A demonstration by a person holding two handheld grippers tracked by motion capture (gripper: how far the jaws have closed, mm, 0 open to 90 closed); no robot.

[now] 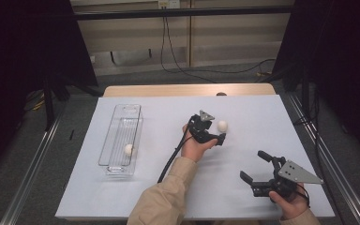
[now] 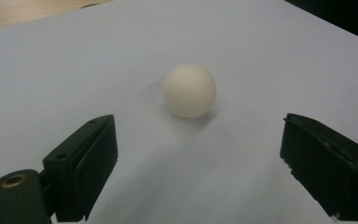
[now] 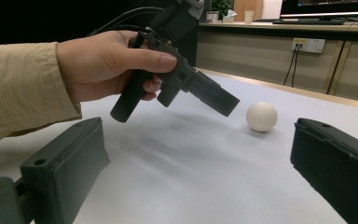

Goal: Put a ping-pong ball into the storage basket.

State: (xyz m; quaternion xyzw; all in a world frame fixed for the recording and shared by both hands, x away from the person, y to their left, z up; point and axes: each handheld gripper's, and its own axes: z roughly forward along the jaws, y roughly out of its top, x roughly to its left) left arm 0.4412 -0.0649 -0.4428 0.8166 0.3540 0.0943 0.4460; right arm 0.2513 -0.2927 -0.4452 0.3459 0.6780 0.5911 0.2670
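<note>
A white ball [image 1: 222,125] lies on the white sheet near the table's middle. My left gripper [image 1: 215,131] hovers just short of it with its jaws open. In the left gripper view the ball [image 2: 189,90] sits a little ahead of the gap of that gripper [image 2: 196,154], with nothing between the pads. A second white ball [image 1: 129,150] rests inside a clear plastic box [image 1: 120,165] at the left. My right gripper [image 1: 252,165] stands open and empty near the front right. Its own view shows the right gripper [image 3: 200,163], the left gripper [image 3: 214,100] tilted down, and the ball [image 3: 261,116].
A white sheet [image 1: 168,187] covers most of the wooden table [image 1: 187,90]. The left gripper's black cable [image 1: 168,164] trails back across the sheet toward the front. Metal rails run along both sides of the table, with dark curtains beyond.
</note>
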